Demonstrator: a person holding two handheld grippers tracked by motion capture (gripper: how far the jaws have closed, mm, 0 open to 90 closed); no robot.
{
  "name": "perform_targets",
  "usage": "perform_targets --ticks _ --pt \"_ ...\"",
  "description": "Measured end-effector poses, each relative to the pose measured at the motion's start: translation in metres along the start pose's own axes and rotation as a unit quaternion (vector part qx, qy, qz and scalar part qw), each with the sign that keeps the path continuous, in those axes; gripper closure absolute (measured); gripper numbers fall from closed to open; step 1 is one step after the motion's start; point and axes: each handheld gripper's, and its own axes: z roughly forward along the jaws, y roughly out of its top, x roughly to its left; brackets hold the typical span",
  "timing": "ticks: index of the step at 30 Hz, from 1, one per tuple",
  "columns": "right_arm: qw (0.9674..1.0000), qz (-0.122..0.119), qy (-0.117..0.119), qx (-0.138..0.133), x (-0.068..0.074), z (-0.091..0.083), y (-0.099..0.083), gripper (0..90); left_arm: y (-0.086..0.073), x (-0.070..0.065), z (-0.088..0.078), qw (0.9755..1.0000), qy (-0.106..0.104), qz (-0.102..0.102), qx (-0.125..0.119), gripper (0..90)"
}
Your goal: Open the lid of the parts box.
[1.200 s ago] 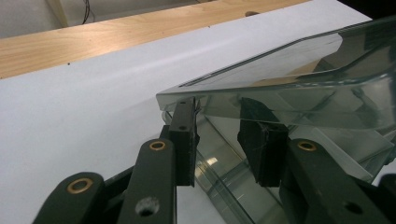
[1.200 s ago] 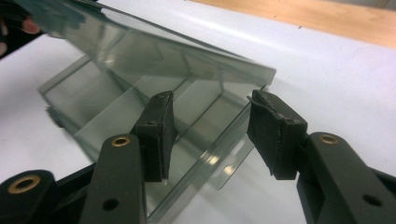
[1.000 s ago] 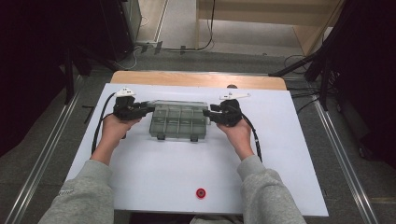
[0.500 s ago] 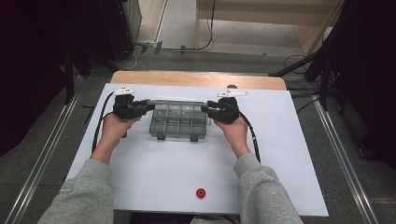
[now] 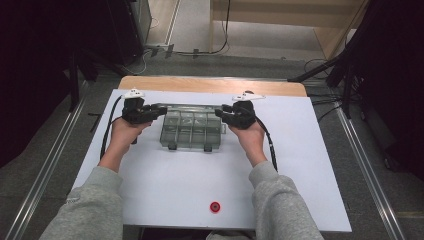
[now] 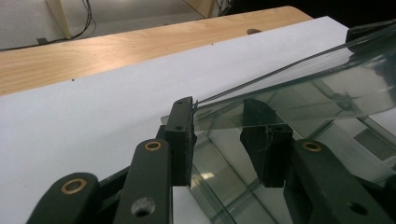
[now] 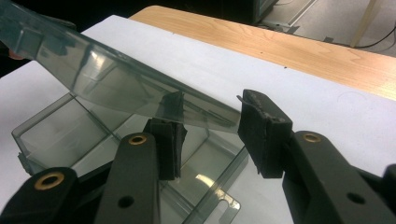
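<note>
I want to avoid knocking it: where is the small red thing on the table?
In the high view the small red thing lies near the front edge of the white table, between the person's two sleeves and well short of the clear compartment box.

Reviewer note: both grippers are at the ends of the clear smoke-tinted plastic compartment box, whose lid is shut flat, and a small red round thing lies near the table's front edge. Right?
Not quite: the lid is not shut flat. The right gripper view shows it raised at a slant above the clear smoke-tinted plastic compartment box. The rest holds: the left gripper and right gripper are at its ends, and the small red round thing lies near the front edge.
</note>
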Motion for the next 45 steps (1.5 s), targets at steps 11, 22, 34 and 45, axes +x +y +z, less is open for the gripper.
perform_targets --ticks 11,22,34,45 --pt "0.9999 0.007 0.001 -0.008 -0.004 0.004 0.0 60.4 0.002 0.003 0.006 1.0 0.007 -0.001 -0.004 63.7" --pt "0.9998 0.012 -0.003 -0.017 -0.008 0.01 -0.001 62.2 0.003 0.006 0.01 0.9999 0.002 -0.007 -0.014 62.0" --pt "0.9993 0.021 -0.009 -0.028 -0.012 0.017 -0.004 62.8 0.002 0.009 0.017 0.9996 0.007 -0.019 -0.018 62.0" --pt "0.999 0.027 -0.016 -0.031 -0.015 0.024 -0.007 63.9 0.003 0.014 0.025 0.9996 0.01 -0.025 -0.012 61.8"
